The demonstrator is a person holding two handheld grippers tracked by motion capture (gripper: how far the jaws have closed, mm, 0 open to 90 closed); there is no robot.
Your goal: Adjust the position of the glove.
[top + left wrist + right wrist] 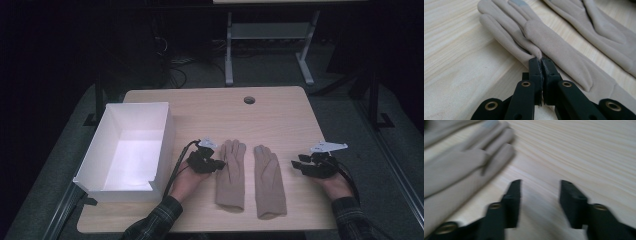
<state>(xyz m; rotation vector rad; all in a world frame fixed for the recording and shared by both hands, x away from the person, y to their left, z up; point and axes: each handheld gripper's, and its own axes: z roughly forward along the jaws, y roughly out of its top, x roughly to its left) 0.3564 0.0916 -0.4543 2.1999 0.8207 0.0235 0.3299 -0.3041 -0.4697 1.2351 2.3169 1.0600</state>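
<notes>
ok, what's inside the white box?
The white box looks empty: bare white floor and inner walls. The strip of floor just behind its near wall is hidden from the high view, so something small there can't be ruled out.

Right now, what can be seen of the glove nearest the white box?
The left glove is beige, of soft suede-like fabric, lying flat on the wooden table with fingers pointing away from the person and cuff toward them. One fingertip bears a grey patch. It lies beside its twin, the two apart. The left gripper is shut on the glove's edge by the thumb, a bit of fabric pinched between its jaws.
</notes>
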